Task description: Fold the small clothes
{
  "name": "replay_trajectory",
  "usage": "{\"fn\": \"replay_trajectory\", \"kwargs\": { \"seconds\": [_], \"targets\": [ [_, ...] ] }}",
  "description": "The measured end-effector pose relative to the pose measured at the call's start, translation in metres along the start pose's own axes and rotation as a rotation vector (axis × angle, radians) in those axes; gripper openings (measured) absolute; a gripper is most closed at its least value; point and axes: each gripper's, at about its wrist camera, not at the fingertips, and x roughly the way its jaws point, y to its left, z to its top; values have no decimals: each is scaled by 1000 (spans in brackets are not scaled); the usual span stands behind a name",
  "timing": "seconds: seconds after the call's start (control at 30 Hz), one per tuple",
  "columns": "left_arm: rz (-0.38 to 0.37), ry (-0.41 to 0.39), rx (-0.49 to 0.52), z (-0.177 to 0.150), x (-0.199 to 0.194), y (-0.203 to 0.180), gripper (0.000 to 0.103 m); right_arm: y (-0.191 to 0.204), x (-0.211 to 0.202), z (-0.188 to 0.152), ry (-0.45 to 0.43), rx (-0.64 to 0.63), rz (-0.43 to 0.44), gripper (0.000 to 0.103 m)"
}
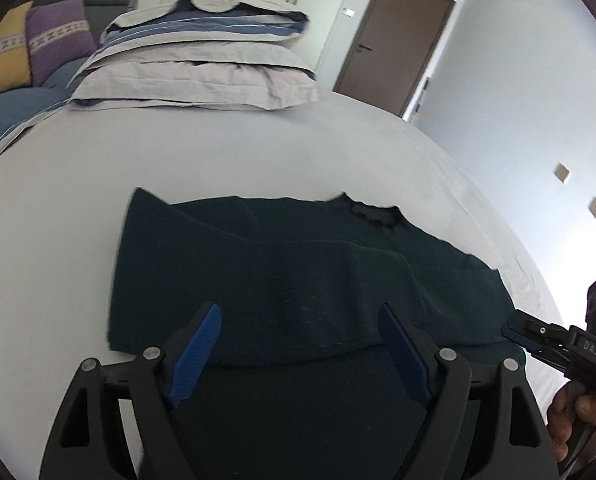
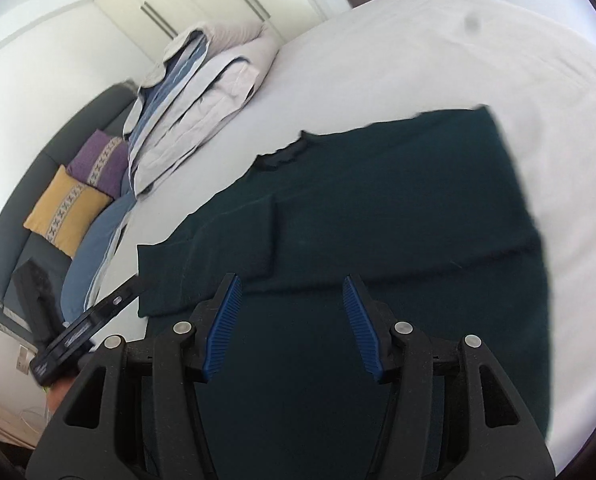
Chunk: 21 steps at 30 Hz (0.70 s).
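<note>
A dark green knit sweater (image 1: pixel 298 272) lies flat on the white bed sheet (image 1: pixel 178 152), neckline at the far edge, sleeves folded in over its body. My left gripper (image 1: pixel 299 312) is open and empty, hovering over the sweater's near part. My right gripper (image 2: pixel 292 284) is open and empty, also over the near part of the sweater (image 2: pixel 377 208). The right gripper shows at the right edge of the left wrist view (image 1: pixel 515 330); the left gripper shows at the lower left of the right wrist view (image 2: pixel 128 294).
A stack of folded grey and blue bedding and pillows (image 1: pixel 202 60) sits at the far side of the bed. A dark sofa with yellow (image 1: pixel 2 56) and purple (image 1: pixel 58 40) cushions stands beyond. A brown door (image 1: pixel 397 36) is in the far wall.
</note>
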Motion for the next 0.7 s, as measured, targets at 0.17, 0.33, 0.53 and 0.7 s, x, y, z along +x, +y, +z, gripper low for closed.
{"fn": "replay_trajectory", "kwargs": {
  "seconds": [0.17,0.33,0.53,0.7],
  "targets": [
    [46,-19,-92,8,-10,54,81,26,85,38,144,7,-24,48],
    [62,-18,-139,6,-12,85,76,39,131,43,209,-39,-132,24],
    [64,-19,-182,5,-10,101,75,37,123,43,189,-74,-149,3],
    [62,-22,-195,7,-9,103,75,37,93,41,128,-69,-122,2]
  ]
}}
